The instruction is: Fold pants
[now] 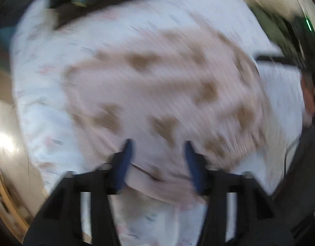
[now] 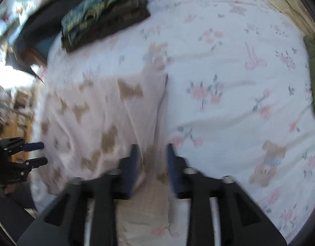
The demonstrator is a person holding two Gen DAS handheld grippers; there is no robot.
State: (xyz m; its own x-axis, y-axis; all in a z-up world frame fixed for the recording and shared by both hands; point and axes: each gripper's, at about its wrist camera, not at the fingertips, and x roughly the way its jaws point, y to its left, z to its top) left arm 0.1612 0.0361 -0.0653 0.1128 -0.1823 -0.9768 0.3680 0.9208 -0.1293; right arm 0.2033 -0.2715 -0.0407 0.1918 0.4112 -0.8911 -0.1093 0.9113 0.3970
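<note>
I am holding my left gripper point(image 1: 158, 145) and right gripper point(image 2: 152, 149) agape over the pink pants point(image 2: 100, 119), lying on the floral bed point(image 2: 229, 65), long axis running 6 to 12 o'clock.

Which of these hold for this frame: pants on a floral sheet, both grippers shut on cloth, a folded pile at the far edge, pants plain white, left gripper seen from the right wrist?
1. The pants lie on a floral bed sheet. True.
2. Both grippers are shut on cloth. False: the left gripper and right gripper have their jaws apart.
3. A pile of dark folded clothes sits at the sheet's far edge. True.
4. The pants are plain white. False: pale pink with brown patches.
5. The right wrist view shows the left gripper. True.
</note>
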